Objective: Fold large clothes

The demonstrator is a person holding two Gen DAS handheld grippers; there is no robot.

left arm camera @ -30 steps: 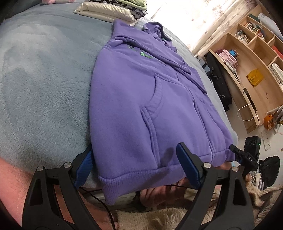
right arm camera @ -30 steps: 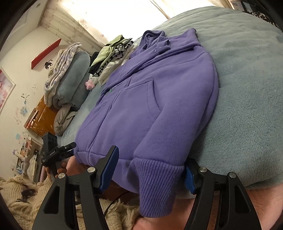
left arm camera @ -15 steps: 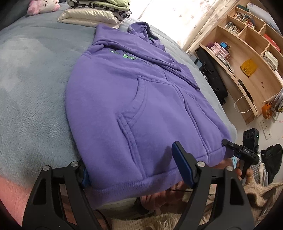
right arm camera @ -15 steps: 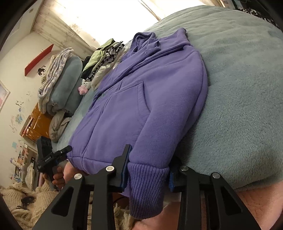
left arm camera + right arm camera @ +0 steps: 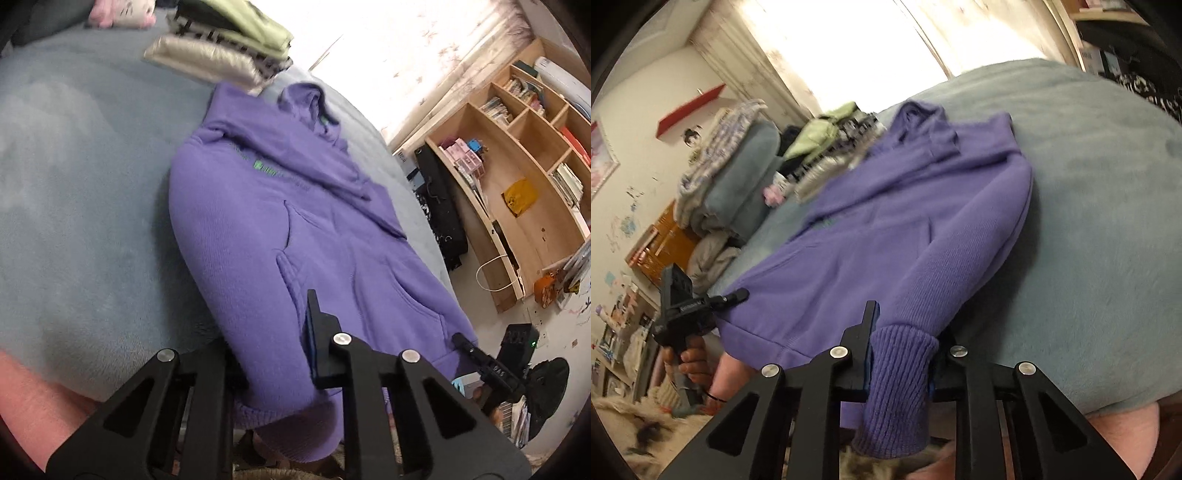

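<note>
A purple zip hoodie (image 5: 295, 229) lies front up on the bed, its hood at the far end. My left gripper (image 5: 275, 354) is at the hoodie's near left corner. Its jaws are closing, and the pads press on the ribbed hem (image 5: 280, 417), which bunches between them. In the right wrist view the same hoodie (image 5: 886, 240) has its sleeve folded along the right side. My right gripper (image 5: 905, 343) is closing with its pads tight on the ribbed cuff (image 5: 901, 373) and the hem corner behind it. Both corners are raised slightly off the bed.
A grey-blue fleece blanket (image 5: 92, 203) covers the bed. A stack of folded clothes (image 5: 221, 48) sits beyond the hood. A wooden bookshelf (image 5: 517, 184) and a black bag (image 5: 439, 206) stand right of the bed. Rolled bedding (image 5: 738, 192) lies on the far left.
Both grippers have gone from wide open around the hoodie's bottom corners to clamped on them. Both have risen, lifting the hem and cuff a little.
</note>
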